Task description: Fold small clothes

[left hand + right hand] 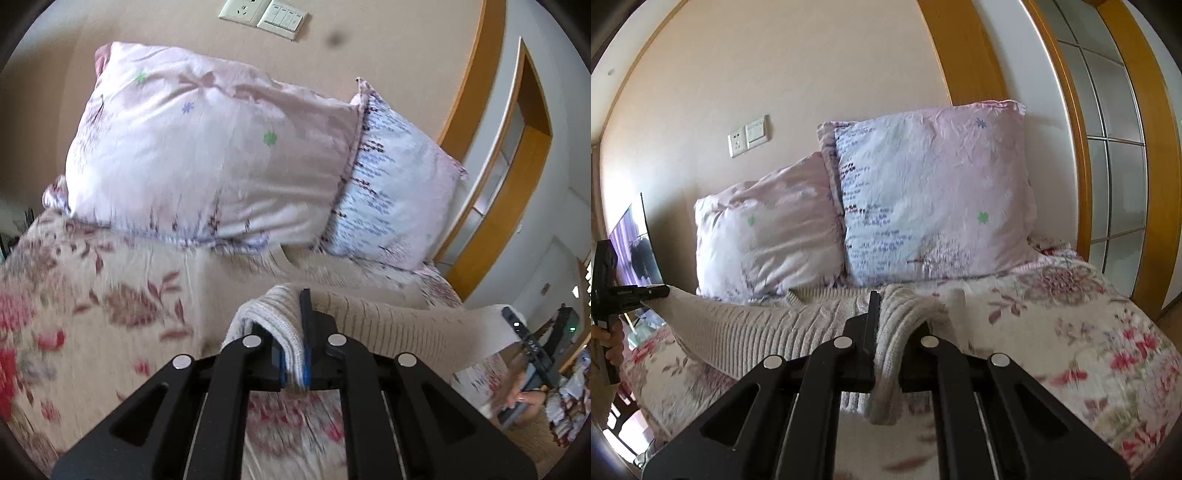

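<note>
A cream ribbed knit garment (399,325) is stretched above the floral bedspread between my two grippers. My left gripper (291,325) is shut on one bunched corner of it. The garment runs right to my right gripper (517,325), seen small at the right edge. In the right wrist view my right gripper (894,325) is shut on the other bunched corner of the garment (768,332), which stretches left to my left gripper (653,291). The far edge of the garment lies near the pillows.
Two pink floral pillows (207,155) (934,192) lean on the beige wall at the head of the bed. The floral bedspread (1089,332) covers the bed. A wood-framed glass door (1108,147) stands to the right. A wall socket and switch (750,136) sit above the pillows.
</note>
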The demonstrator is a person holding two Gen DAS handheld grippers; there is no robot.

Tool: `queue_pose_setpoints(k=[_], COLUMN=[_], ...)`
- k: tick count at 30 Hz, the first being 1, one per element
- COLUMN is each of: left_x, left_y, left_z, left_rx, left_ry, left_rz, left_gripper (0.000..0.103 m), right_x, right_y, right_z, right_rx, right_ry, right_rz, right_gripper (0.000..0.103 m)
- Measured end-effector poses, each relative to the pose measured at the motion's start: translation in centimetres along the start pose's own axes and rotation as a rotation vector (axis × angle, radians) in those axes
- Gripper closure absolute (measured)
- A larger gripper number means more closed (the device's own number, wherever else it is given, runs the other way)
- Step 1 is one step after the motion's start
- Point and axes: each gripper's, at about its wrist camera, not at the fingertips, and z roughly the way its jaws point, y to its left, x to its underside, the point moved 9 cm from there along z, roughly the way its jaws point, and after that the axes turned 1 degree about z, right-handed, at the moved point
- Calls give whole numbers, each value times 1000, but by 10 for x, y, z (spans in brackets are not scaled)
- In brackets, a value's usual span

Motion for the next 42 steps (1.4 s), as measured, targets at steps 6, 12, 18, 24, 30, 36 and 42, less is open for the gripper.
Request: queue_pose_setpoints(k=[6, 12, 18, 24, 30, 36, 42], left_x=[-40, -48, -9, -11, -38, -26, 12], left_y=[8, 37, 74, 77, 86, 101, 101], left_z=[35, 129, 197, 208, 178, 133, 122], left_rx=[-26, -72, -76, -36, 36, -44, -86], left_ry=[-42, 27, 183, 197, 92, 89, 167], left_rz=[-9, -107, -302, -373, -456, -331, -236], left_gripper=[97, 97, 97, 87, 53, 53, 54], right_x=[-27, -2, 42, 41, 9, -2, 23], right_y=[-5, -40, -63, -77, -81, -83, -88], right_z=[48, 143, 208, 248, 214, 156, 141], right_rx=[-13, 25, 42, 47, 54, 141, 154], right_ry=[-14, 177, 378, 464, 335, 281, 366], right_rz=[62, 240, 380, 531, 505, 323, 276], right_gripper=[96, 96, 96, 71, 38, 43, 59])
